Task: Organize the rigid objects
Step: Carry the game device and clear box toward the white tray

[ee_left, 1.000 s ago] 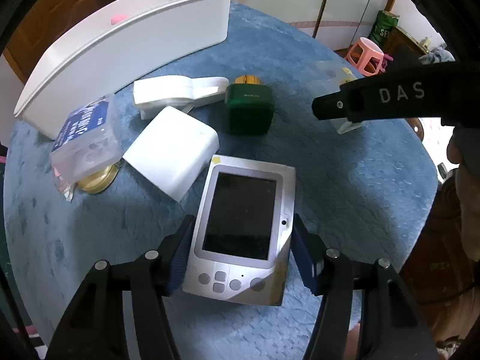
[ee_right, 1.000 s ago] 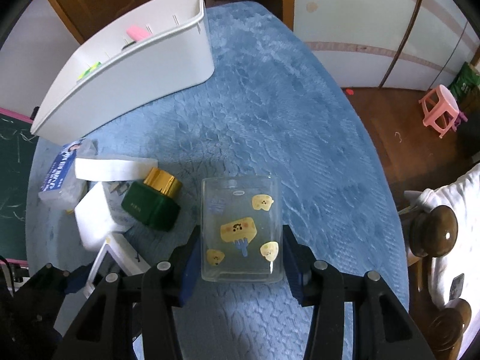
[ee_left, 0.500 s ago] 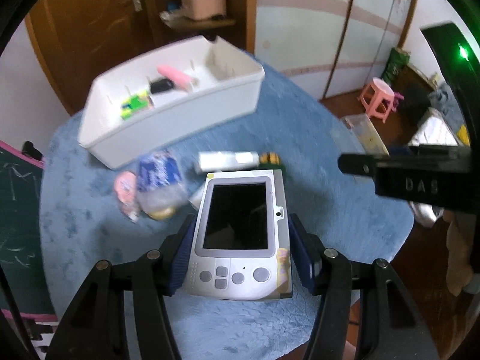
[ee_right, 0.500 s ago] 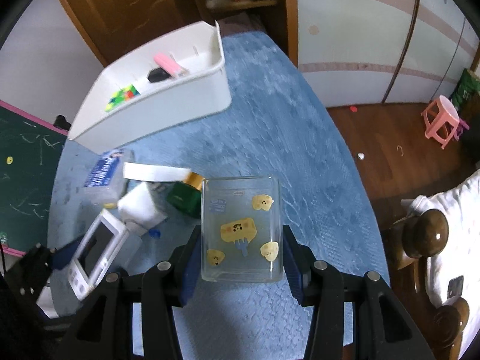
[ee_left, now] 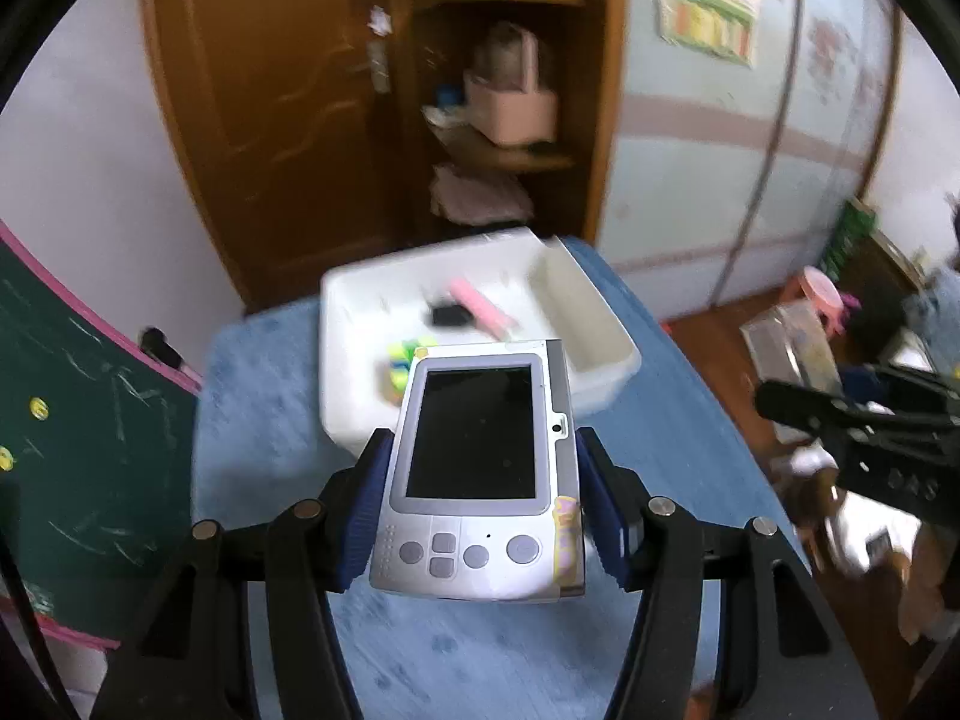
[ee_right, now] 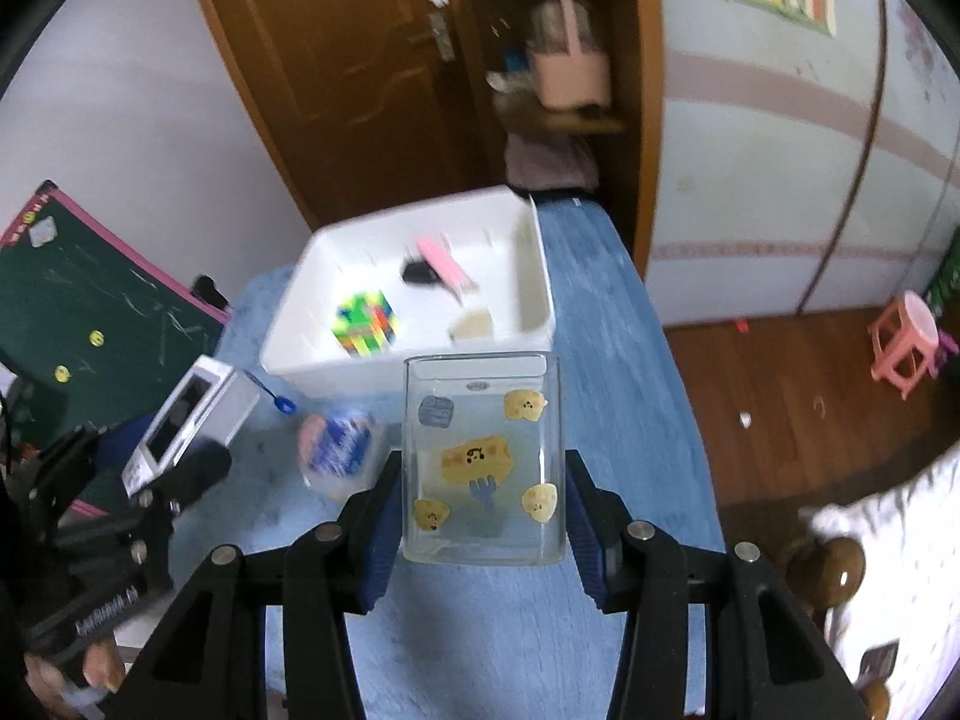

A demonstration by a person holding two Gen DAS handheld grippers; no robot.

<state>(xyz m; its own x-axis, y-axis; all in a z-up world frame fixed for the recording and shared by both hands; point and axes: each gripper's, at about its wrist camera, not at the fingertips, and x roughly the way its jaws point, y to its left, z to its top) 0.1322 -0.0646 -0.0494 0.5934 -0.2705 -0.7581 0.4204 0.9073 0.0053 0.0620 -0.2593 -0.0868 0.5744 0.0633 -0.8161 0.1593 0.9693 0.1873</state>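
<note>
My left gripper [ee_left: 480, 510] is shut on a silver handheld device [ee_left: 480, 468] with a dark screen and holds it in the air above the blue table, short of the white bin [ee_left: 600, 330]. It also shows in the right wrist view [ee_right: 180, 420]. My right gripper [ee_right: 483, 510] is shut on a clear plastic box [ee_right: 483, 456] with yellow cheese stickers, lifted above the table in front of the white bin [ee_right: 534, 276]. The bin holds a colourful cube [ee_right: 366, 324], a pink item [ee_right: 444, 264] and a black item [ee_right: 420, 271].
A clear box with a blue label [ee_right: 339, 450] lies on the blue tablecloth [ee_right: 630, 420] near the bin. A green chalkboard [ee_right: 90, 312] stands at the left. A wooden door and shelves stand behind the table. A pink stool [ee_right: 906, 342] is on the floor at the right.
Both grippers have risen well above the table with their objects and tilted up toward the bin. The other table items have dropped out of the left wrist view.
</note>
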